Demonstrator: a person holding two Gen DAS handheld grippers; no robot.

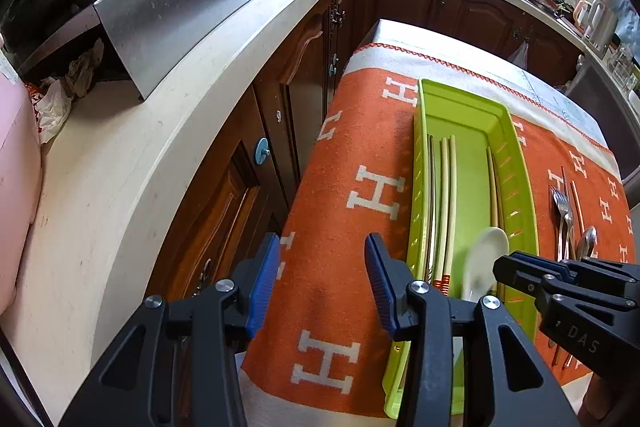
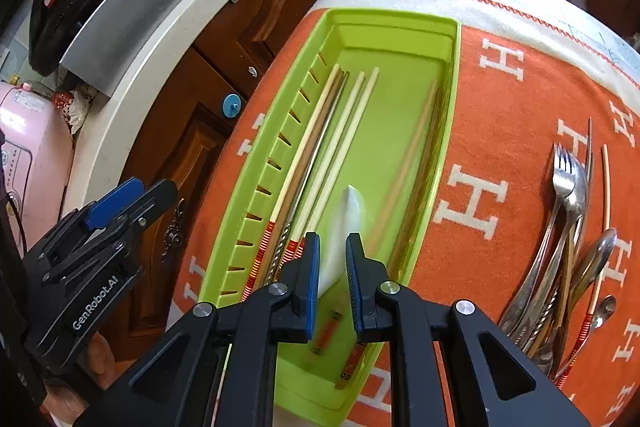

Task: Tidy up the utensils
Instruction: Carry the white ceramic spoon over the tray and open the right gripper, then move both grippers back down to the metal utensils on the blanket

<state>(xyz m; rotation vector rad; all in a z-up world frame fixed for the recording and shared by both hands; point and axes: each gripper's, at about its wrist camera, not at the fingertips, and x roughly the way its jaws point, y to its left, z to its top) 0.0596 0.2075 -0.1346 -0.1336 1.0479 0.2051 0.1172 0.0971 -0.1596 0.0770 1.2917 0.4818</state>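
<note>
Kitchen cabinets in dark wood and a pale stone counter (image 1: 160,147) are curving round the left wrist view, and the worktop beside them is wearing an orange cloth (image 1: 340,155) with white letters. You are holding the left hand-held gripper (image 1: 322,251) over that cloth, just left of the green tray (image 1: 520,187); its blue pads are standing well apart with nothing between them. Pale chopsticks (image 1: 444,195) are lying lengthwise along the tray's left side. A white spoon (image 1: 486,255) is showing blurred in the tray's near end, right at the tips of the right hand-held gripper (image 1: 500,267). Metal forks and spoons (image 1: 564,215) are waiting on the cloth to the right of the tray.

Looking through the right wrist view, you are pointing the right hand-held gripper steeply down into the tray. Its jaws are standing only narrowly apart, and the white spoon is smearing through the gap and beyond it, so it is not looking pinched. Darker chopsticks (image 2: 416,163) are lying along the tray's right wall. The left hand-held gripper is hanging off to the left, outside the tray.
</note>
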